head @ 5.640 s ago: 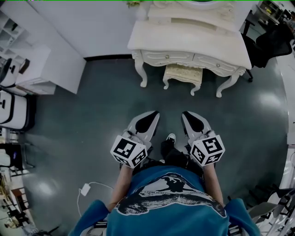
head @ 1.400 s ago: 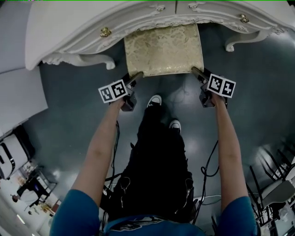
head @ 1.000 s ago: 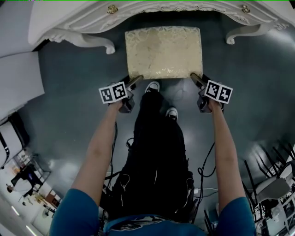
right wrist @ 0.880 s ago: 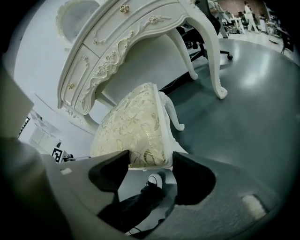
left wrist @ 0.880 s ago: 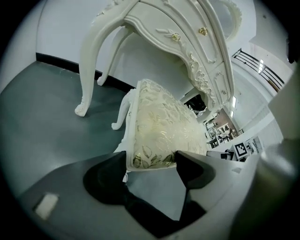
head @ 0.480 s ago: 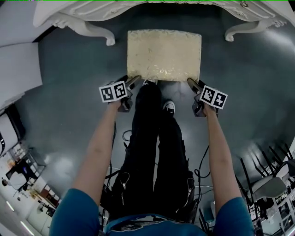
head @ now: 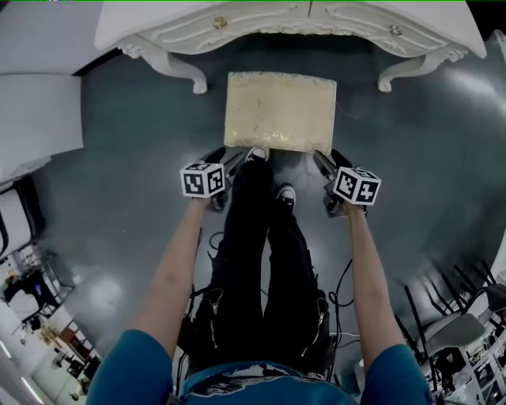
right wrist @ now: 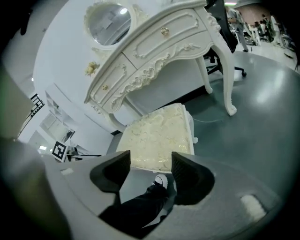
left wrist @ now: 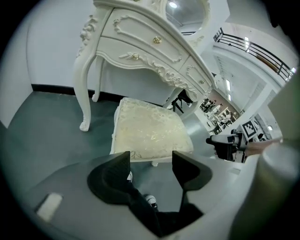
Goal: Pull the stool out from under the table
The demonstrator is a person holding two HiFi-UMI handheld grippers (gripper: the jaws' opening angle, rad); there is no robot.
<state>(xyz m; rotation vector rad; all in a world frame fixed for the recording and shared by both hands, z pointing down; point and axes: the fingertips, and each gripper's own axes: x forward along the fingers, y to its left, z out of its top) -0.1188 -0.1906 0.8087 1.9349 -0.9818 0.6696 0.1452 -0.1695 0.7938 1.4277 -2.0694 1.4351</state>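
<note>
The cream cushioned stool (head: pixel 281 111) stands on the dark floor in front of the white dressing table (head: pixel 292 22), clear of its legs. My left gripper (head: pixel 236 158) hovers just short of the stool's near left corner. My right gripper (head: pixel 320 161) hovers just short of the near right corner. Both pairs of jaws are closing with nothing between them. In the left gripper view the stool (left wrist: pixel 150 131) lies just beyond the left gripper (left wrist: pixel 151 159), with only floor and a shoe in the gap. The right gripper view shows the stool (right wrist: pixel 159 136) past the right gripper (right wrist: pixel 151 163).
The person's legs and white-toed shoes (head: pixel 283 194) stand between the two grippers, close to the stool's near edge. A white cabinet (head: pixel 35 119) is at the left. Black chair frames (head: pixel 466 316) and cables sit at the lower right.
The stool has slid out from under the table toward the person, who stepped back. The gripper tips that were at its near corners now sit slightly off them.
</note>
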